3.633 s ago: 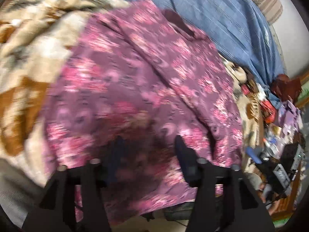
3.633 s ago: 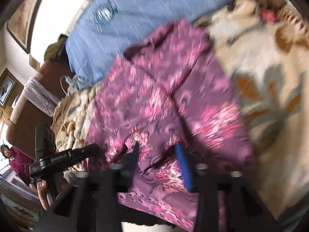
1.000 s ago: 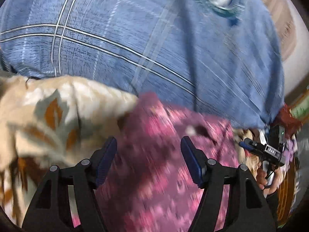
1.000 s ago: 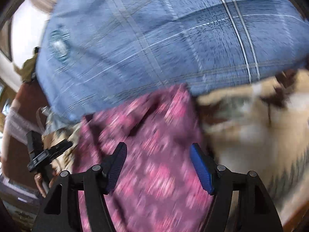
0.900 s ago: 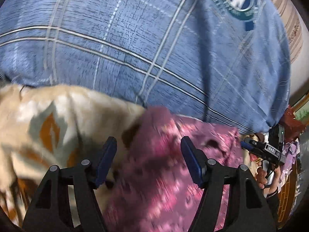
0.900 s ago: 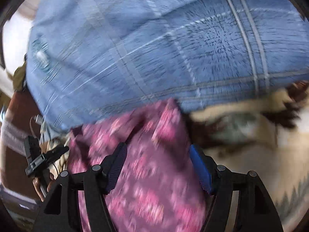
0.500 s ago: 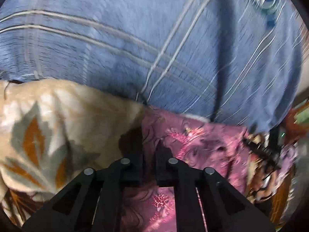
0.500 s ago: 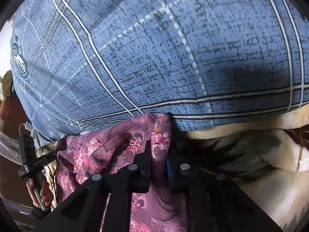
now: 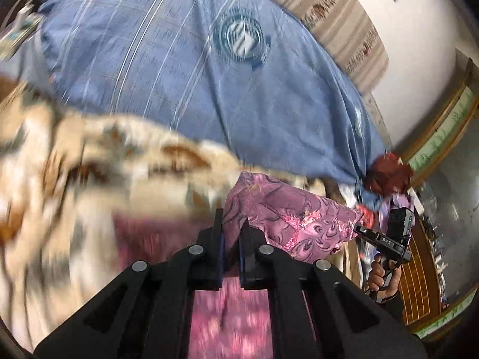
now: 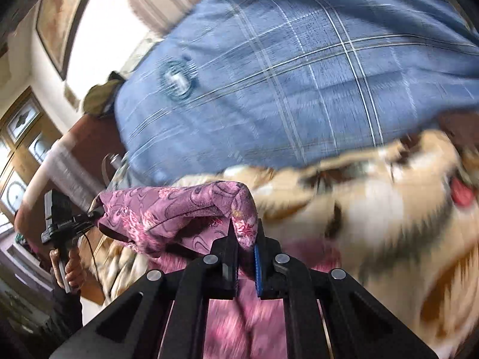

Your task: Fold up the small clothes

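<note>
A purple garment with pink flowers (image 9: 287, 209) is held up off the bed by its far edge. My left gripper (image 9: 230, 227) is shut on its left corner. My right gripper (image 10: 245, 233) is shut on its right corner (image 10: 242, 206). The edge stretches taut between them; the other gripper shows at the far end in each view, the right one (image 9: 386, 239) and the left one (image 10: 63, 224). The rest of the cloth hangs below the jaws, blurred.
A cream and brown patterned blanket (image 9: 89, 173) covers the bed under the garment. A big blue checked quilt (image 9: 194, 68) is piled behind it, also seen from the right wrist (image 10: 299, 74). Cluttered shelves and a wooden frame (image 9: 428, 257) stand at the right.
Both grippers closed on the garment's far corners next to the quilt and have lifted them up and back toward me. The view now tilts up to the walls.
</note>
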A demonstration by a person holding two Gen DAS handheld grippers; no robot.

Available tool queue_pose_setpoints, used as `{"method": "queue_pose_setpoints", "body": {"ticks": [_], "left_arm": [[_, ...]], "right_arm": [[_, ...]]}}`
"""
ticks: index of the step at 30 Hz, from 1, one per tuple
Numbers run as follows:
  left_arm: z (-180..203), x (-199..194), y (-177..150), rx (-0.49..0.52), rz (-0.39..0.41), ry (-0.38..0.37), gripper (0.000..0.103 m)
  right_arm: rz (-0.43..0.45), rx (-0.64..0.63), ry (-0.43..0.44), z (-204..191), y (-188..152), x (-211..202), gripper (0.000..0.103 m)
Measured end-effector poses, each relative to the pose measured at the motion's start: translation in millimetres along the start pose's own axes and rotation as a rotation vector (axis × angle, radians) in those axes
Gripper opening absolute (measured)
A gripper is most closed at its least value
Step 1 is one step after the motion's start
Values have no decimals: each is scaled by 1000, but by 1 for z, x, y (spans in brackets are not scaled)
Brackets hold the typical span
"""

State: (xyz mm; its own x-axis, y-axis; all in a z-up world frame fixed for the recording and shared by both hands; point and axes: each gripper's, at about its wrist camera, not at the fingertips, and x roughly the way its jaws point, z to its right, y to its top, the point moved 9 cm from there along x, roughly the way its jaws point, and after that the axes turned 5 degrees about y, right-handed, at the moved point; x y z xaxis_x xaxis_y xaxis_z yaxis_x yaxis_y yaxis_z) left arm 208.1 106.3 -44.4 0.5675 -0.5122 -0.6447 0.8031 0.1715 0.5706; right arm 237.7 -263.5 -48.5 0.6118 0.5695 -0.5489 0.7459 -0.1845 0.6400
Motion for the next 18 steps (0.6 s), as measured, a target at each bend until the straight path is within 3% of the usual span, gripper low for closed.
{"method": "queue_pose_setpoints", "body": {"ticks": [3,6,8,10,11,12,14,15,18], "left_arm": [[-16,-3,-68,-39,-43,51,5],[-48,26,-124,-123,-129,111,5],[-59,42,-147,-148,-176,175,5],[-55,39,-156,-200,-196,162,6],[-49,30,-155,-208,-170,143,14],[-42,16,-154,-202,-136,130,36],[-36,-1,-156,-186,-100,139,58],[-35,-9,-157,-189,-82,149,57],[-31,-13,-159,-230,-85,118,57]], "right_arm": [[4,-2,-22,-6,-59,-32,7],[-26,65,-55,7,-131,-27,8],[-50,133,-99,25,-160,-13,8],[-78,186,-132,41,-182,0,15],[-96,216,-150,45,-188,0,16],[-81,241,-143,43,-189,-7,21],[-9,276,-85,32,-185,-31,38],[11,285,-75,30,-187,-41,46],[30,293,-76,26,-193,-56,47]]}}
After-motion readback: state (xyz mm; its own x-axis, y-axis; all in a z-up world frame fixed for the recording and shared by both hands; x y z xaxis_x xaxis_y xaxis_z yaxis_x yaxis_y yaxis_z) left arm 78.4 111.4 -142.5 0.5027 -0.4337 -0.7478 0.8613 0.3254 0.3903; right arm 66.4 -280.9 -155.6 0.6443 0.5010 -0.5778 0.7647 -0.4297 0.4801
